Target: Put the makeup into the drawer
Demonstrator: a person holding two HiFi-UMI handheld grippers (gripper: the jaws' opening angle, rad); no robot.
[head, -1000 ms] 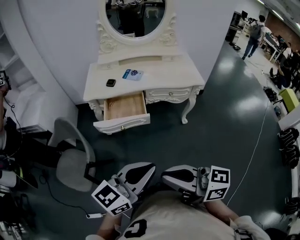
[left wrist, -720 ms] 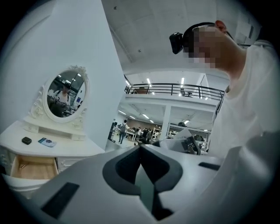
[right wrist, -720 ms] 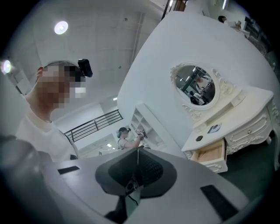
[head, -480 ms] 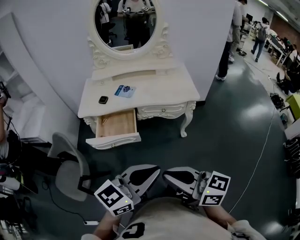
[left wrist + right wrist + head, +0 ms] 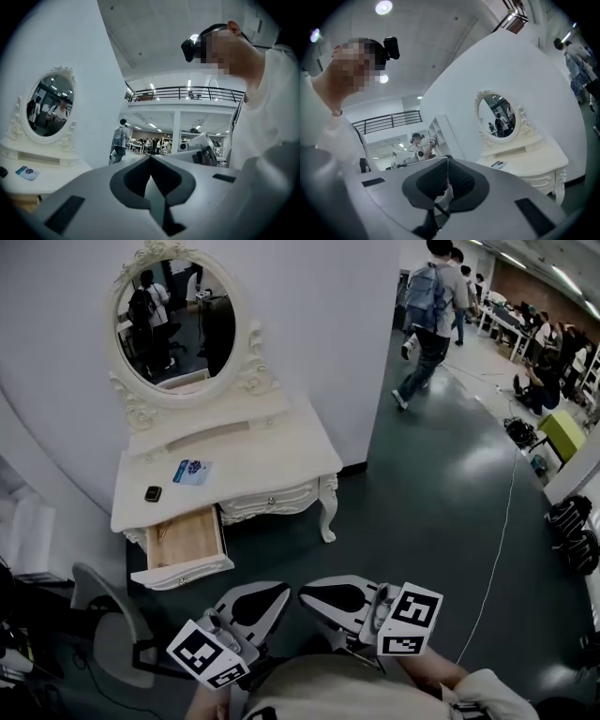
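Observation:
The white dressing table [image 5: 281,465] stands against the wall at the left, with its left drawer [image 5: 183,540] pulled out and showing bare wood. A small black compact [image 5: 153,493] and a blue-and-white packet [image 5: 192,471] lie on its top. Both grippers are held close to my body, well short of the table. My left gripper [image 5: 281,589] is shut with nothing seen in it, its tips meeting [image 5: 150,157]. My right gripper [image 5: 305,594] is shut too [image 5: 447,160]. The right gripper view shows the table [image 5: 529,159] and the packet [image 5: 499,164] far off.
A grey chair [image 5: 103,634] stands just left of me, in front of the drawer. An oval mirror [image 5: 178,324] tops the table. People walk on the dark floor at the upper right [image 5: 427,306]. A thin cable [image 5: 497,549] runs across the floor, and black bags [image 5: 572,531] sit at the right.
In the head view the dressing table has slid from the centre to the left. A walking person has come into view at the upper right. Both grippers stay shut near my body.

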